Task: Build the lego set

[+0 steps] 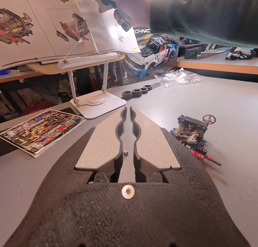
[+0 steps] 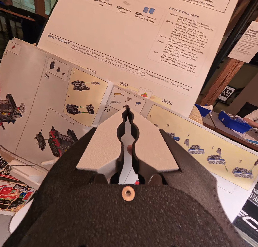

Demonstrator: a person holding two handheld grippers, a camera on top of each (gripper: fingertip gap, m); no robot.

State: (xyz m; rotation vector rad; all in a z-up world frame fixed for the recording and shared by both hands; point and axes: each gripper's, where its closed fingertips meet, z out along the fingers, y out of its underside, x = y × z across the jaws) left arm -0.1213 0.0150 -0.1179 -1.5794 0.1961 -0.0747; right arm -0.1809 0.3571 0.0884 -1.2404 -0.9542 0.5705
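My left gripper (image 1: 128, 109) hangs low over the grey table (image 1: 181, 107), shut but for a thin slit, with nothing in it. A small grey Lego piece (image 1: 125, 152) lies on the table under its fingers. The partly built Lego chassis (image 1: 194, 130) with a steering wheel lies to its right. The instruction booklet (image 1: 41, 23) rests on a white stand (image 1: 96, 106). My right gripper (image 2: 127, 108) is shut on the top edge of a booklet page (image 2: 195, 149) and holds it lifted; the left wrist view shows that page (image 1: 111, 30) raised under a hand (image 1: 125, 9).
Several black tyres (image 1: 136, 92) stand in a row behind the stand's base. A shiny sticker sheet (image 1: 41, 130) lies at the left. The set's box (image 1: 150, 55) and an empty plastic bag (image 1: 177, 78) are at the back. A large task sheet (image 2: 125, 37) stands behind the booklet. Tip to tip, the grippers are about 40 cm apart.
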